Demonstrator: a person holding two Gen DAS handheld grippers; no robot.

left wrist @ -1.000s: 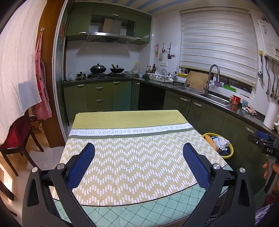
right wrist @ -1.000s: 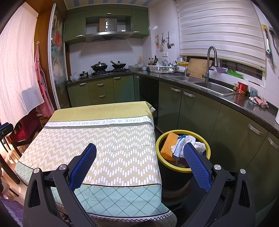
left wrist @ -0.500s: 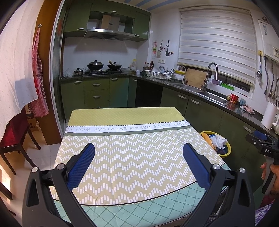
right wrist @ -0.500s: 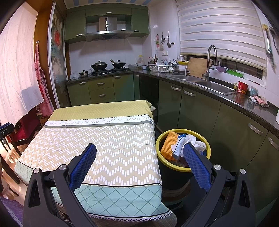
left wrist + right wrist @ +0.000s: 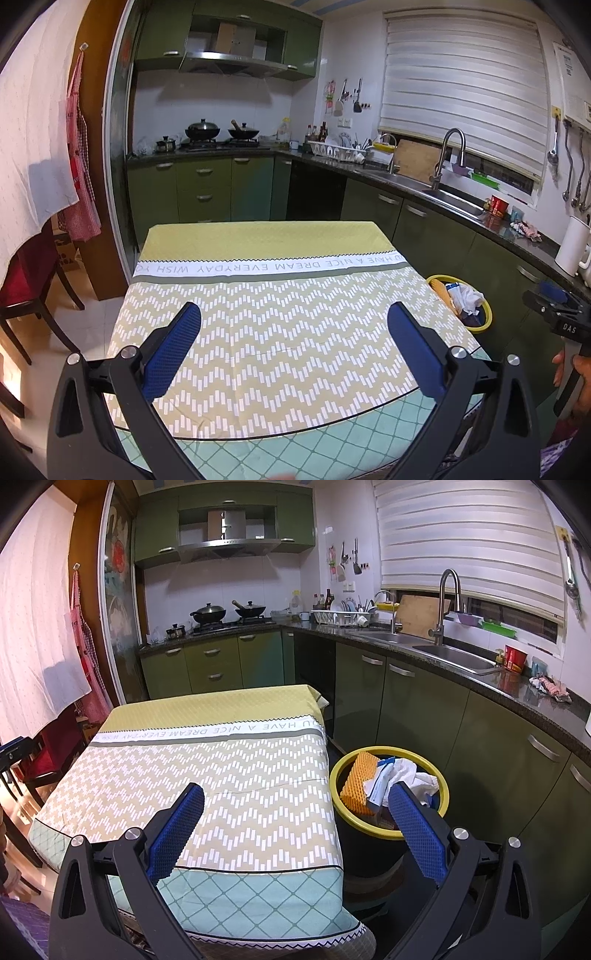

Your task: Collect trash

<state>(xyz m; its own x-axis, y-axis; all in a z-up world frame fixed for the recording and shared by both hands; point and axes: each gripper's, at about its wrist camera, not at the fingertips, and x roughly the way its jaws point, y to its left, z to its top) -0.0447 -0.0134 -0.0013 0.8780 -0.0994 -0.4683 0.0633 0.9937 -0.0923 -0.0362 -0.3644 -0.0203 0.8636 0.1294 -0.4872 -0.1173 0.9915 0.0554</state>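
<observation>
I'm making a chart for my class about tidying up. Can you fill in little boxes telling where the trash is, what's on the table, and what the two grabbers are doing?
place: a kitchen with green cabinets
table: covered by a zigzag tablecloth; no trash seen on it
trash bin: yellow-rimmed, on the floor beside the table
in the bin: orange sponge-like piece and crumpled white paper
left hand-held gripper: open, empty, above the table
right hand-held gripper: open, empty, near the table edge by the bin
trash collected: appears done

Both wrist views over shared table [image 5: 280,332]
</observation>
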